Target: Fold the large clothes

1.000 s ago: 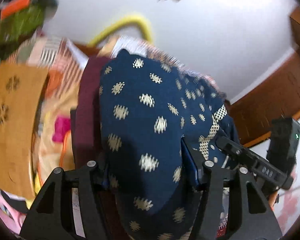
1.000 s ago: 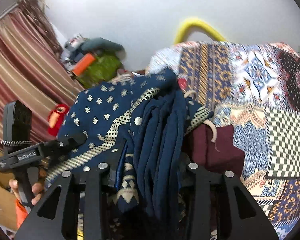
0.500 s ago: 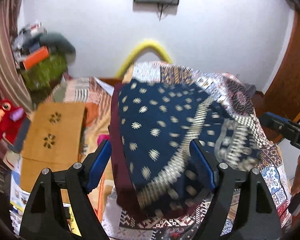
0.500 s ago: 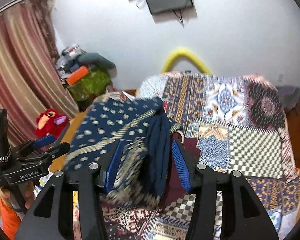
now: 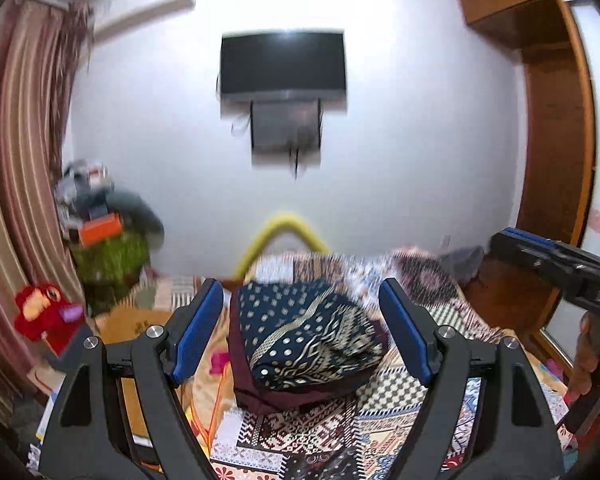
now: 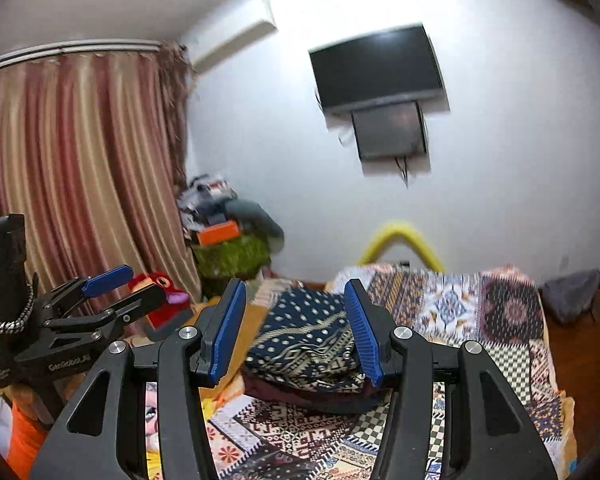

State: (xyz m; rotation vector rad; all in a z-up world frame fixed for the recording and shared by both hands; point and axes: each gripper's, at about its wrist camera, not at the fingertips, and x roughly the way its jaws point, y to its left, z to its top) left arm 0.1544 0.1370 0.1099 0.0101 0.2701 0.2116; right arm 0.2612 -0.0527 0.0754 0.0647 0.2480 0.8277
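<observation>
A folded navy garment with cream dots and gold patterned borders [image 5: 304, 336] lies on top of a folded maroon garment [image 5: 268, 392] on the patchwork bed cover [image 5: 340, 432]. It also shows in the right wrist view [image 6: 308, 336]. My left gripper [image 5: 300, 336] is open and empty, pulled back above the stack. My right gripper [image 6: 296, 328] is open and empty, also back from the stack. The left gripper shows at the left of the right wrist view [image 6: 116, 288], and the right gripper at the right of the left wrist view [image 5: 556, 264].
A wall TV [image 5: 284, 64] hangs ahead. A yellow curved tube [image 5: 284, 236] rises behind the bed. A pile of clutter [image 5: 108, 232], a red plush toy [image 5: 40, 316] and striped curtains [image 6: 80, 168] stand at the left. A wooden wardrobe [image 5: 552, 120] is at the right.
Both grippers have let go of the navy garment, opened, and drawn back and up. The garment now rests folded on the maroon one.
</observation>
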